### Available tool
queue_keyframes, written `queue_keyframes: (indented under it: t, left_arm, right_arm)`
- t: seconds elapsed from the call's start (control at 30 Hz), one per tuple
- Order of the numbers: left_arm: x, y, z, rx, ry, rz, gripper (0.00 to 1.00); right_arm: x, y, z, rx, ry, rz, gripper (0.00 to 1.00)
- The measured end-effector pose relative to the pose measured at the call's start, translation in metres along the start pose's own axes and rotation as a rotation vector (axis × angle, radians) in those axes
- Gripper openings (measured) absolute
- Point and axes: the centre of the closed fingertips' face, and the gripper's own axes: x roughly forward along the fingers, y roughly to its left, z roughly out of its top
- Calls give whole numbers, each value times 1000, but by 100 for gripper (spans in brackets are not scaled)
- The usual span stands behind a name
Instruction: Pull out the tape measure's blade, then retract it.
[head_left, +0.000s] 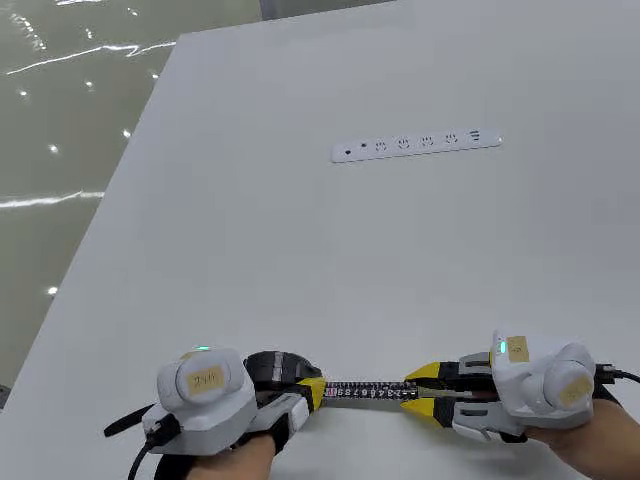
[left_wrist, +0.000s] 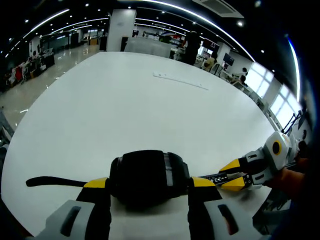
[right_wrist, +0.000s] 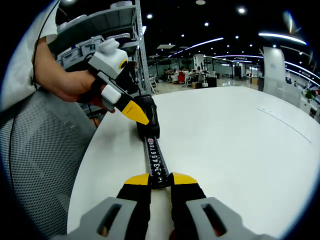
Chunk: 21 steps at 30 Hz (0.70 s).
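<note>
Along the near edge of the white table (head_left: 330, 250), at about 6 o'clock in the head view, the two grippers point at each other. The left hand (head_left: 228, 462) sits at 7 o'clock and the right hand (head_left: 598, 440) at 5 o'clock, both low over the tabletop.

The left gripper (head_left: 295, 385) has its yellow-tipped jaws spread wide and closed against the two sides of the black tape measure case (head_left: 280, 368). In the left gripper view the case (left_wrist: 149, 177) rests on the table between the tips of the left gripper (left_wrist: 149, 183).

The right gripper (head_left: 415, 387) has its jaws nearly together, pinching the free end of the blade (head_left: 368, 391). In the right gripper view the numbered blade (right_wrist: 156, 160) runs from the tips of the right gripper (right_wrist: 161, 179) toward 12 o'clock, up to the case (right_wrist: 148, 117). The short length drawn out lies straight between the two grippers.

A white power strip (head_left: 415, 145) lies well apart, at about 1 o'clock on the table.
</note>
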Motion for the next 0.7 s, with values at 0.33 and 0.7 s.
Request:
queue_keyframes:
  t: [0.33,0.7]
  left_arm:
    - [0,1,-2,10,44,9,57]
    - [1,0,-1,14,35,1,56]
  right_arm:
    - [0,-1,0,-1,-8,-2,13]
    - [14,4,10,-10,-27,11,13]
